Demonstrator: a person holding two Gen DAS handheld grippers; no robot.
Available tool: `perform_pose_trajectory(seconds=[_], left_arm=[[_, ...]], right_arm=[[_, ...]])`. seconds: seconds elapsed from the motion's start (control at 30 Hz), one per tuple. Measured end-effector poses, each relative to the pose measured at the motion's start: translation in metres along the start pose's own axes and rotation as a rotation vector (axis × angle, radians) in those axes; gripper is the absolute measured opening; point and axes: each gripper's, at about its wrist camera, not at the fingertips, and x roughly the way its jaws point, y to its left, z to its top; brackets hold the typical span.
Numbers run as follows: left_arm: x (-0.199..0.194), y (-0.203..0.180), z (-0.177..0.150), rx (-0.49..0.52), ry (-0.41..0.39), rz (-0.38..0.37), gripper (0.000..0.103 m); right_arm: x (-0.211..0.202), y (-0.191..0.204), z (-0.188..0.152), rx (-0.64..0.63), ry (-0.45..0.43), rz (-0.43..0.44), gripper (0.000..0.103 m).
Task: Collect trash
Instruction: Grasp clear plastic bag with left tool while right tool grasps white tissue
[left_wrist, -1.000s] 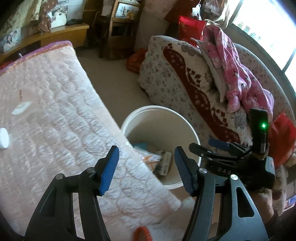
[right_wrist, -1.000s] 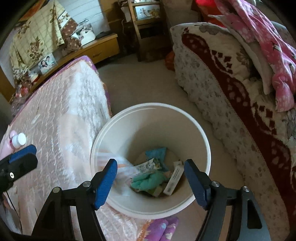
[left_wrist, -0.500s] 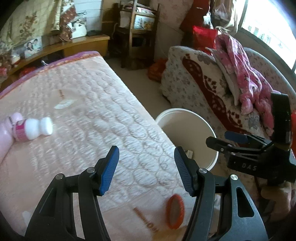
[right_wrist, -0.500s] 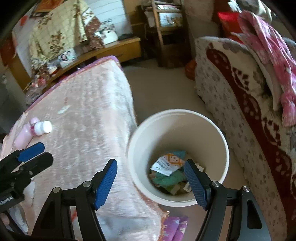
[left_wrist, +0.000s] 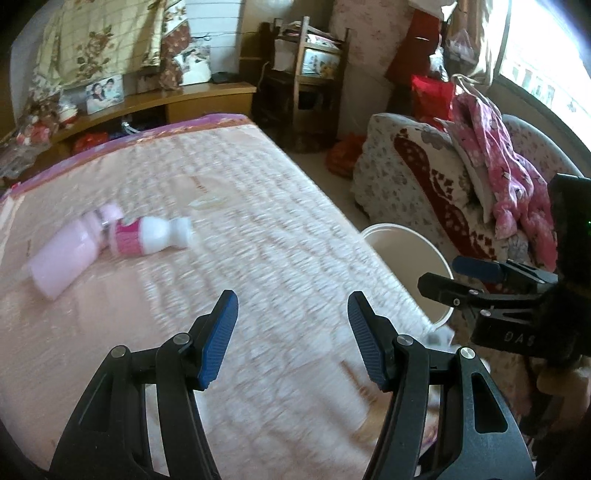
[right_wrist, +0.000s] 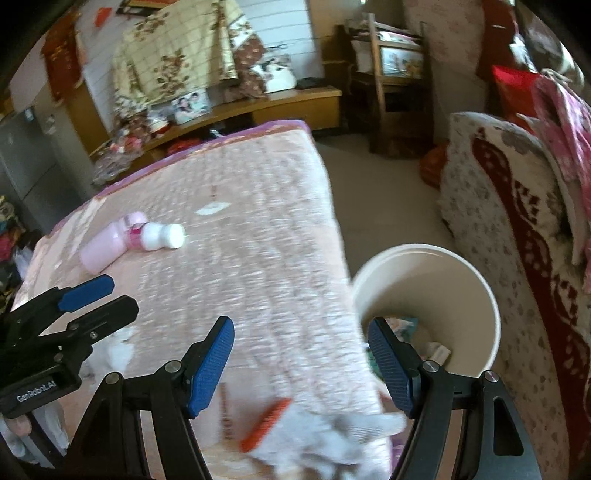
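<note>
A white trash bucket (right_wrist: 461, 280) stands on the floor between the bed and the sofa, with wrappers (right_wrist: 436, 349) in its bottom; its rim also shows in the left wrist view (left_wrist: 406, 240). On the pink quilted bed lie a pink bottle (left_wrist: 62, 258) and a small white bottle with a pink label (left_wrist: 151, 236), touching; both show in the right wrist view (right_wrist: 101, 249) (right_wrist: 160, 236). A flat orange lid (right_wrist: 264, 424) and crumpled white tissue (right_wrist: 328, 439) lie at the bed's near corner. My left gripper (left_wrist: 291, 336) is open and empty above the bed. My right gripper (right_wrist: 301, 363) is open and empty over the bed's edge.
A sofa (left_wrist: 417, 177) with a floral and red blanket and pink clothes (left_wrist: 506, 173) lies right of the bucket. A wooden shelf (left_wrist: 207, 96) and a chair (left_wrist: 306, 77) stand beyond the bed. Bare floor (right_wrist: 380, 173) runs between bed and sofa.
Both grippers have swung left and tilted up from over the bucket toward the bed. The two bottles have come into view. Both grippers stay open and empty.
</note>
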Motion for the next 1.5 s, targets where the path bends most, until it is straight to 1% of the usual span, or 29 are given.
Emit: perform_pose_trajectory(seconds=[0.13,0.33,0.43,0.63,0.7,0.77,0.83,0.97,1.03,1.1,1.13,1.2,1.27,1.33,1.4,1.5], left_arm=[[-0.023,0.040,-0.011,-0.047,0.013,0.026,0.061],[-0.055,0.095,-0.032,-0.112,0.019,0.077,0.061],[-0.065,0.118,-0.049,-0.145,0.035,0.092,0.061],[-0.072,0.151,-0.086,-0.200,0.083,0.126,0.061],[-0.074,0.161,-0.094,-0.215,0.094,0.135,0.061],[-0.075,0.170,-0.101,-0.232,0.103,0.143,0.061],[-0.076,0.175,-0.105,-0.246,0.107,0.148,0.061],[-0.076,0.179,-0.108,-0.266,0.109,0.130,0.061],[-0.076,0.178,-0.110,-0.266,0.109,0.109,0.061],[-0.074,0.176,-0.111,-0.258,0.114,0.082,0.061],[-0.072,0.174,-0.111,-0.250,0.118,0.067,0.061],[-0.067,0.169,-0.114,-0.228,0.128,0.056,0.061],[-0.059,0.162,-0.116,-0.201,0.140,0.041,0.061],[-0.051,0.156,-0.119,-0.178,0.157,0.033,0.061],[-0.041,0.148,-0.121,-0.149,0.181,0.039,0.061],[-0.025,0.140,-0.125,-0.129,0.213,0.080,0.061]], right_arm=[[0.007,0.031,-0.007,-0.040,0.033,0.057,0.074],[0.028,0.089,-0.027,-0.139,0.106,0.139,0.074],[0.038,0.118,-0.037,-0.179,0.137,0.185,0.074],[0.062,0.164,-0.048,-0.235,0.186,0.259,0.074],[0.071,0.181,-0.052,-0.273,0.206,0.290,0.074],[0.080,0.195,-0.056,-0.313,0.219,0.300,0.074],[0.091,0.206,-0.060,-0.349,0.231,0.288,0.074],[0.115,0.220,-0.064,-0.375,0.255,0.270,0.074],[0.121,0.223,-0.065,-0.380,0.244,0.262,0.061],[0.121,0.220,-0.063,-0.375,0.214,0.242,0.025],[0.120,0.217,-0.061,-0.357,0.217,0.252,0.021],[0.116,0.207,-0.057,-0.325,0.203,0.257,0.018],[0.108,0.195,-0.053,-0.317,0.174,0.234,0.018],[0.100,0.181,-0.046,-0.291,0.160,0.230,0.018],[0.091,0.167,-0.042,-0.268,0.145,0.223,0.018],[0.082,0.156,-0.038,-0.245,0.129,0.218,0.018]])
